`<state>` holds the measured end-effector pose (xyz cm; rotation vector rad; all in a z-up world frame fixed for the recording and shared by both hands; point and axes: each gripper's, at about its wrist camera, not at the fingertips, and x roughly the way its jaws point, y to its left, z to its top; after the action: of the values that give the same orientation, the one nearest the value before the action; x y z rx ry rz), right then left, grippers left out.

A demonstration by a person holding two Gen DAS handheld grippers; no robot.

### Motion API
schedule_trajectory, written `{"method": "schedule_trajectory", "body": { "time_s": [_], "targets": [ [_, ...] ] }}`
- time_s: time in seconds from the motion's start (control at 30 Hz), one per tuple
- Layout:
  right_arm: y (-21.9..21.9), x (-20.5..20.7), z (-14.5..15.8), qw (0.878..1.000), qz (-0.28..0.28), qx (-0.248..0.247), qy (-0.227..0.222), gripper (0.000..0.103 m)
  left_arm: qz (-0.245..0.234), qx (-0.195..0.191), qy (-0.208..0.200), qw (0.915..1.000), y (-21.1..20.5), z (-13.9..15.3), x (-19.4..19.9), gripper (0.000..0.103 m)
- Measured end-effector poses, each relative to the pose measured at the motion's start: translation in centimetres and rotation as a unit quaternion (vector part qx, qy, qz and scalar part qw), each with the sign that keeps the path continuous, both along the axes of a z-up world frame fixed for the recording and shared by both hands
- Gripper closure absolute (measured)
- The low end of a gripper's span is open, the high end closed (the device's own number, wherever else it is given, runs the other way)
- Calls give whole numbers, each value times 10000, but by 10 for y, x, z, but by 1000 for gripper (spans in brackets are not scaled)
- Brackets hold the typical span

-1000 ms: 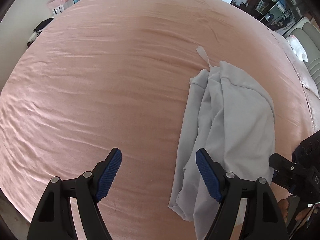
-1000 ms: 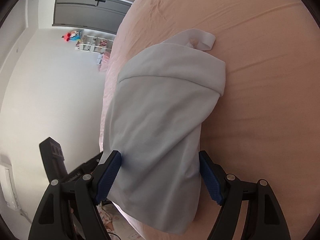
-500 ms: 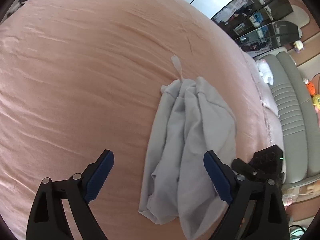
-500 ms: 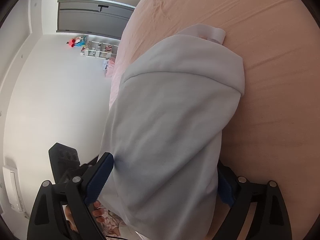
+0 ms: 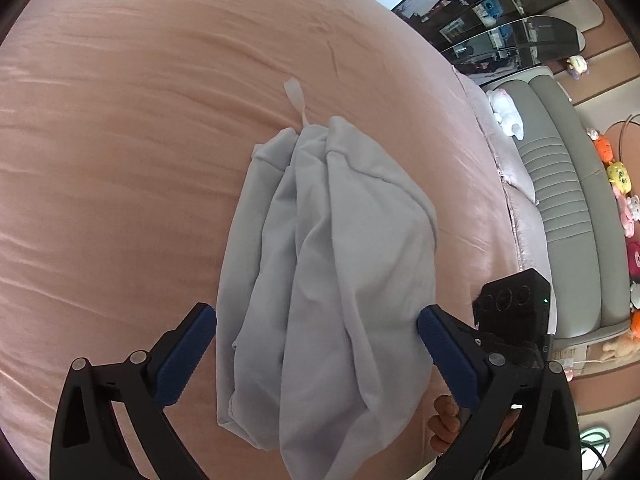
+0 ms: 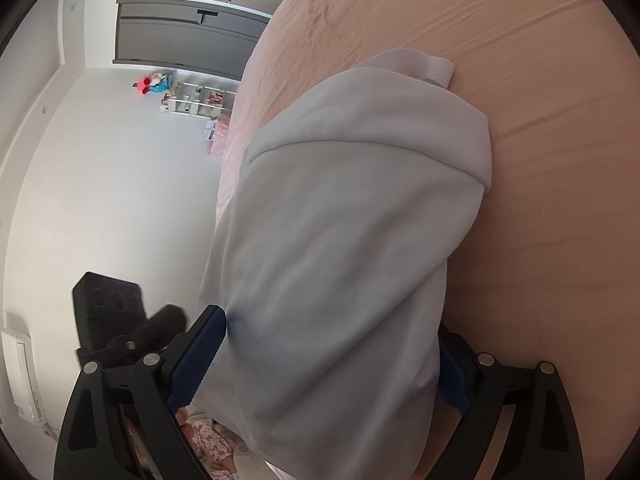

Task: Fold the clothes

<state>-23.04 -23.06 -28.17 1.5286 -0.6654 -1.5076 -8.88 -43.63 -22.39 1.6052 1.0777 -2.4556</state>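
A pale grey garment lies bunched in long folds on the pink bed sheet, with a white drawstring trailing from its far end. My left gripper is open, its blue pads either side of the garment's near end. In the right wrist view the same garment fills the middle. My right gripper is open, jaws wide around the cloth's near end; its right pad is mostly hidden behind the cloth. The other gripper shows in each view.
The pink sheet stretches far and left. A grey padded headboard and plush toys stand to the right. In the right wrist view there are a white wall, grey cabinets and a small shelf beyond the bed's edge.
My left gripper swung right, so the garment now lies between its pads instead of to the right. My right gripper moved forward along the cloth. Both stayed open.
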Motion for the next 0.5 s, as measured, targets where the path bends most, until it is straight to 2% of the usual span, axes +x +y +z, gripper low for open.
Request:
{"method": "schedule_trajectory", "body": {
  "time_s": [0.13, 0.3, 0.43, 0.5],
  "targets": [
    [3, 1, 0, 10000, -49, 9, -12, 9, -13, -3, -229, 9997, -2, -17, -2, 0],
    [1, 1, 1, 9999, -106, -3, -3, 6, 187, 558, -225, 9980, -9, -39, 4, 0],
    [0, 4, 1, 9997, -152, -171, -77, 4, 348, 766, -95, 9964, -12, -38, 8, 0],
    [1, 3, -1, 9992, -219, -271, -182, 4, 441, 1125, 10, 9927, -12, -41, 9, 0]
  ]
}}
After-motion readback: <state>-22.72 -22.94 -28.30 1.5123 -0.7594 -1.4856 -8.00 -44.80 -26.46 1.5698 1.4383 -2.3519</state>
